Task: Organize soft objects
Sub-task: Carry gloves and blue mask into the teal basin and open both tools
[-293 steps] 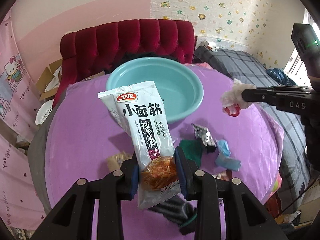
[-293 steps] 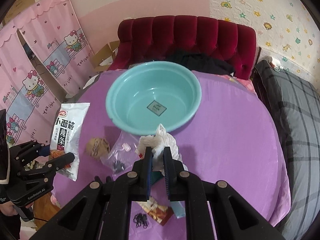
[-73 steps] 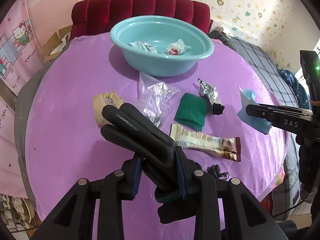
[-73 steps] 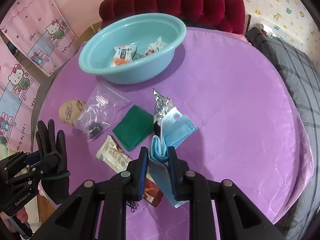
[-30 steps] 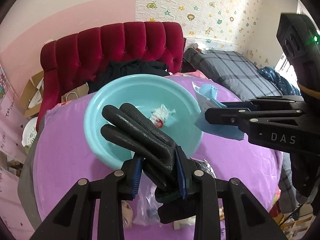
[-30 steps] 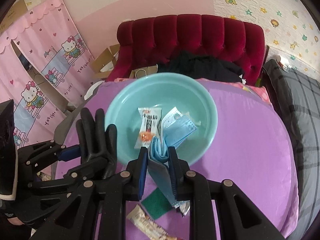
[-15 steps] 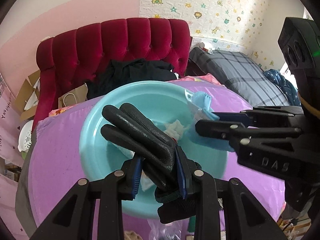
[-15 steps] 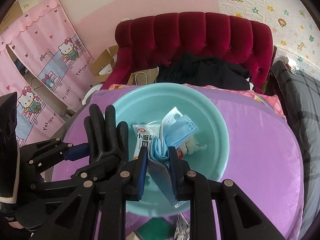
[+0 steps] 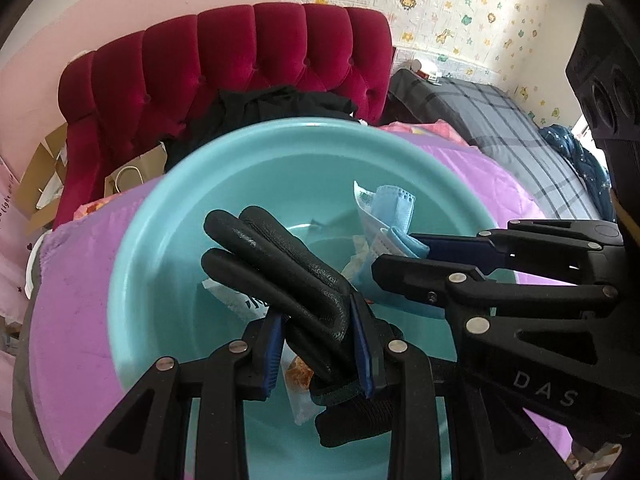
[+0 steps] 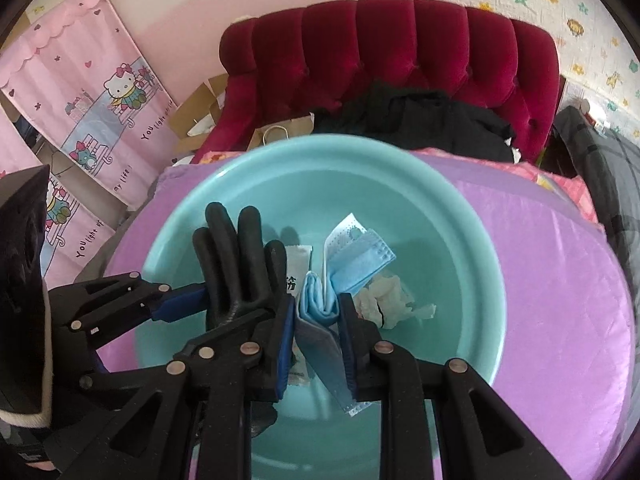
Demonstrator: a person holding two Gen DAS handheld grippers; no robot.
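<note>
My left gripper [image 9: 316, 332] is shut on a black glove [image 9: 276, 264] and holds it over the teal basin [image 9: 160, 216]. My right gripper [image 10: 318, 312] is shut on a light blue face mask [image 10: 352, 260] and holds it over the same basin [image 10: 452, 216], just right of the glove [image 10: 236, 256]. The right gripper also shows in the left wrist view [image 9: 400, 248], with the mask [image 9: 390, 208] in it. In the basin lie a white snack packet [image 10: 298, 264] and a crumpled white wrapper [image 10: 390, 300], partly hidden by the grippers.
The basin stands on a round table with a purple cloth [image 10: 560, 300]. A red tufted chair [image 10: 380, 52] with dark clothes on it stands behind the table. A grey plaid bed [image 9: 500, 128] lies at the right, cardboard boxes [image 10: 200, 108] at the left.
Both grippers have moved forward and down toward the basin, which now fills more of both views. Each still holds its object: glove in the left, mask in the right.
</note>
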